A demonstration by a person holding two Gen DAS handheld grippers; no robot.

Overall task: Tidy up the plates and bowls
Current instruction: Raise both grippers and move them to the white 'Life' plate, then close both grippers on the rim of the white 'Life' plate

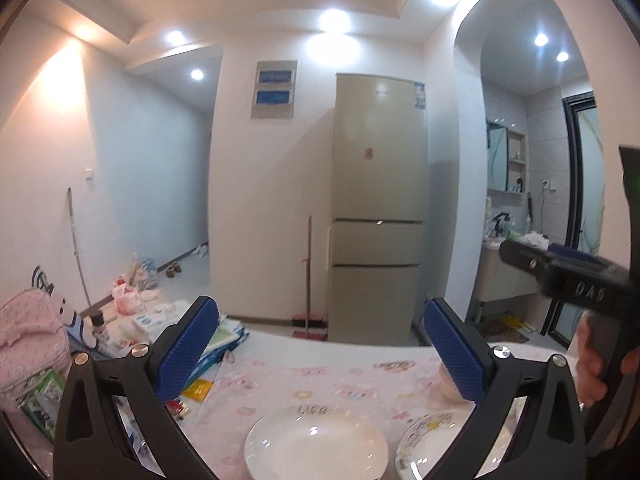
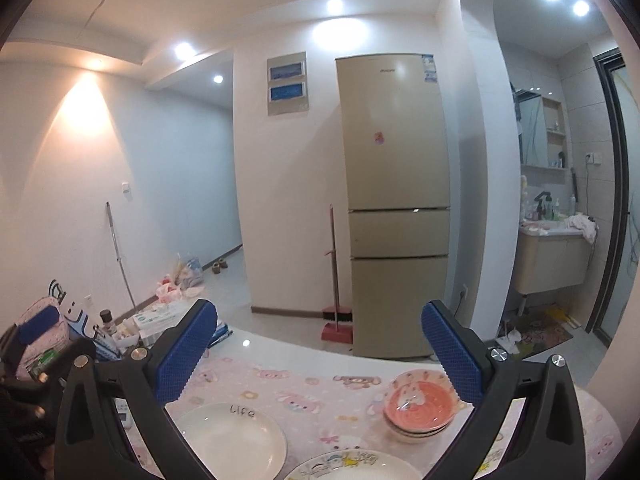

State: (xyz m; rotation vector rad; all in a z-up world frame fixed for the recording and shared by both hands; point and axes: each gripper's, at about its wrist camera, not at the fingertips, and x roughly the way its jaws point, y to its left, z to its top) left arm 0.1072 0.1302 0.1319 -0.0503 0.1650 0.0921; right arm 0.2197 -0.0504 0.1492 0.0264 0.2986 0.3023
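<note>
A plain white plate (image 1: 316,440) (image 2: 232,436) marked "Life" lies on the pink cartoon tablecloth (image 1: 320,384), close in front of both grippers. To its right is a patterned plate (image 1: 432,444) (image 2: 352,466), cut off by the lower edge of the frame. A stack of pink-and-white bowls (image 2: 420,404) stands further right, partly behind my right gripper's right finger. My left gripper (image 1: 320,344) hovers over the white plate, open wide and holding nothing. My right gripper (image 2: 320,350) is also wide open with nothing between its pads, and a hand (image 1: 592,364) grips its handle.
Clutter fills the table's left end: a pink bag (image 1: 28,332), boxes and packets (image 1: 140,324), a small bottle (image 2: 106,318). Beyond the table's far edge (image 2: 304,348) stand a tall beige fridge (image 2: 396,200) and a broom with a red dustpan (image 2: 336,328). A washbasin alcove (image 2: 556,256) is at the right.
</note>
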